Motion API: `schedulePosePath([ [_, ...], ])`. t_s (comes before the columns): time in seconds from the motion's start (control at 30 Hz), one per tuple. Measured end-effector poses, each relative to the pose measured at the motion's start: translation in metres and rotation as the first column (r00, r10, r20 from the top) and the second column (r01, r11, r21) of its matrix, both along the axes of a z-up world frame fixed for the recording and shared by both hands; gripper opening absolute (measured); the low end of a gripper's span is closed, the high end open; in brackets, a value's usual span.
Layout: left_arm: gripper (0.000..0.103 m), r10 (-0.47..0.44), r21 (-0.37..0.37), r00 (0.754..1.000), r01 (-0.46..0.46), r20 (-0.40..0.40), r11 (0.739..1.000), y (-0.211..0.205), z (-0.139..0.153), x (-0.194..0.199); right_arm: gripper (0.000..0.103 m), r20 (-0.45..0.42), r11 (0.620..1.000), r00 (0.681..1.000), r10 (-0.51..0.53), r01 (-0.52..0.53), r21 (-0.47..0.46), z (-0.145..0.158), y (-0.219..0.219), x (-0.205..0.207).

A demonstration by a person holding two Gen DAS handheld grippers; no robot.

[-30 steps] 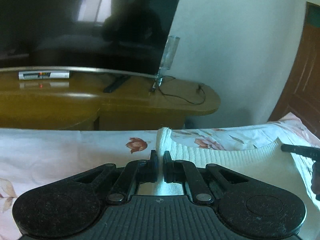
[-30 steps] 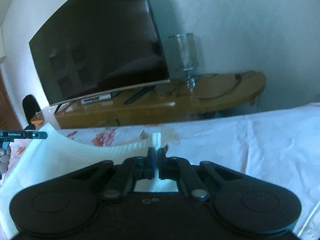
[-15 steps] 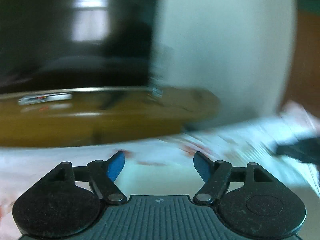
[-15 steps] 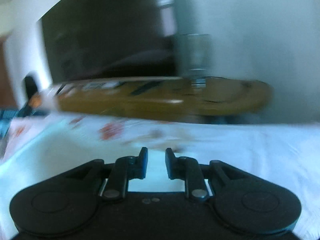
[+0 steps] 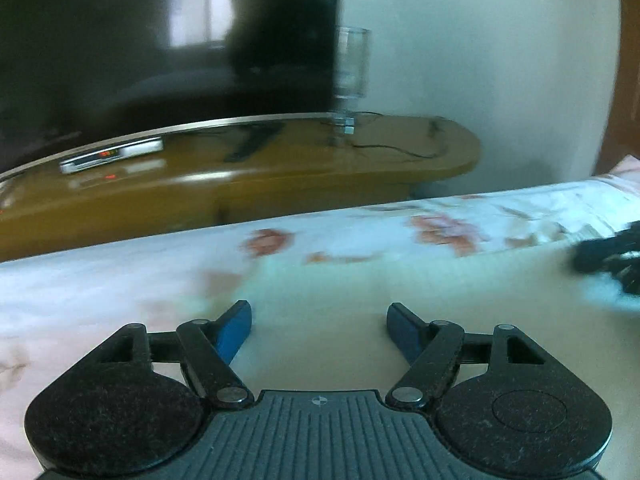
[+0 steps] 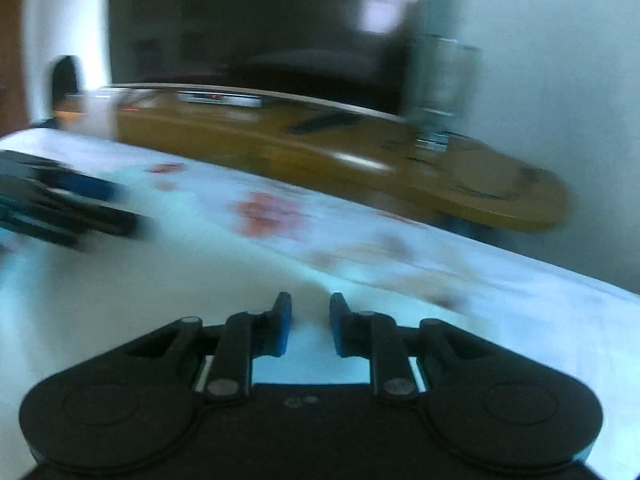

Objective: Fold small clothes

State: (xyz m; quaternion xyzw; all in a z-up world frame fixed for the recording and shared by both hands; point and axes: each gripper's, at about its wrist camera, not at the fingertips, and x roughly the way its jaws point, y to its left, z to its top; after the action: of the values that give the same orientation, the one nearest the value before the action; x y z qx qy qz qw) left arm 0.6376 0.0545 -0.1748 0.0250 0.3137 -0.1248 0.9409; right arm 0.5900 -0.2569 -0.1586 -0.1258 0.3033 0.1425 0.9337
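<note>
Both hand-held grippers hang empty over the white garment. The left hand-held gripper (image 5: 319,322) has its blue pads spread wide, with nothing between them. The right hand-held gripper (image 6: 310,322) has its pads at a narrower gap, also gripping nothing.

The white garment (image 5: 420,300) lies flat on the bed, directly under and ahead of both tools. In the left wrist view it fills the ground from the pads outward and to the right; in the right wrist view the same pale cloth (image 6: 140,300) spreads ahead and to the left. Both views are smeared by motion, so its edges and any fold lines are hard to make out. Its long axis seems to run from one hand to the other, across the bed, though I cannot be sure of that. Neither hand looks clearly nearer to it; each sits over its own end.

Each tool shows up in the other's camera: the right one as a dark blur (image 5: 608,256) at the garment's right side, the left one as a dark shape (image 6: 60,212) at its left side.

Beyond the garment's far edge comes the floral bedsheet (image 5: 120,264). Past that stands a wooden TV stand (image 5: 280,176) carrying a dark television (image 5: 160,48), with a clear glass (image 5: 352,64) beside the screen.

The next grasp most likely means lowering each tool onto the cloth edge beneath it.
</note>
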Motion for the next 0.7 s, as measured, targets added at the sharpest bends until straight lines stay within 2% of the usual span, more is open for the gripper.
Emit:
schedulePosePath([
  [0.07,0.075,0.045,-0.028,0.999,-0.045,-0.007,0.999,0.025,-0.005,0.000,0.022,0.022,0.997,0.997,-0.072,0.072,-0.034,-0.003,-0.035,-0.002],
  [0.13,0.075,0.048,-0.044,0.999,-0.048,0.001,0.998,0.030,-0.007,0.000,0.024,0.004,0.997,0.997,-0.074,0.074,0.028,-0.004,-0.061,-0.002],
  [0.17,0.075,0.054,-0.029,0.999,-0.054,-0.001,0.998,0.028,-0.006,0.000,0.025,-0.010,0.996,0.997,-0.074,0.075,0.051,-0.002,-0.064,0.001],
  [0.23,0.075,0.079,-0.005,0.997,-0.079,0.001,0.997,0.024,0.004,-0.004,0.026,0.005,0.995,0.996,-0.094,0.094,0.036,0.006,-0.060,-0.001],
  [0.3,0.075,0.031,-0.023,0.998,-0.029,0.063,0.999,0.015,0.020,-0.024,0.028,0.041,0.993,0.996,-0.086,0.082,0.087,0.020,-0.056,-0.019],
  [0.33,0.075,-0.001,-0.017,0.997,0.002,0.074,1.000,0.005,0.026,-0.033,0.029,0.035,0.990,0.998,-0.042,0.037,0.135,0.024,-0.052,-0.031],
  [0.37,0.075,-0.034,-0.003,0.997,0.035,0.070,0.999,-0.009,0.028,-0.042,0.028,0.020,0.989,1.000,-0.003,0.000,0.145,0.021,-0.042,-0.038],
  [0.5,0.075,-0.151,-0.009,0.989,0.151,0.011,0.989,-0.054,0.015,-0.065,0.026,-0.025,0.984,0.990,0.139,-0.135,0.116,0.001,0.008,-0.063],
  [0.57,0.075,-0.150,0.019,0.989,0.149,0.000,0.989,-0.065,0.002,-0.068,0.027,-0.011,0.982,0.985,0.173,-0.172,0.076,-0.007,0.029,-0.072],
  [0.6,0.075,-0.149,0.030,0.989,0.148,0.022,0.989,-0.065,-0.002,-0.070,0.028,0.000,0.982,0.982,0.188,-0.188,0.029,-0.009,0.037,-0.076],
  [0.63,0.075,-0.147,0.022,0.989,0.146,0.028,0.989,-0.062,-0.003,-0.070,0.029,0.023,0.980,0.980,0.199,-0.198,-0.027,-0.014,0.044,-0.080],
  [0.7,0.075,-0.117,0.001,0.993,0.117,0.022,0.993,-0.051,-0.002,-0.070,0.033,0.036,0.980,0.980,0.197,-0.196,-0.046,-0.015,0.038,-0.081],
])
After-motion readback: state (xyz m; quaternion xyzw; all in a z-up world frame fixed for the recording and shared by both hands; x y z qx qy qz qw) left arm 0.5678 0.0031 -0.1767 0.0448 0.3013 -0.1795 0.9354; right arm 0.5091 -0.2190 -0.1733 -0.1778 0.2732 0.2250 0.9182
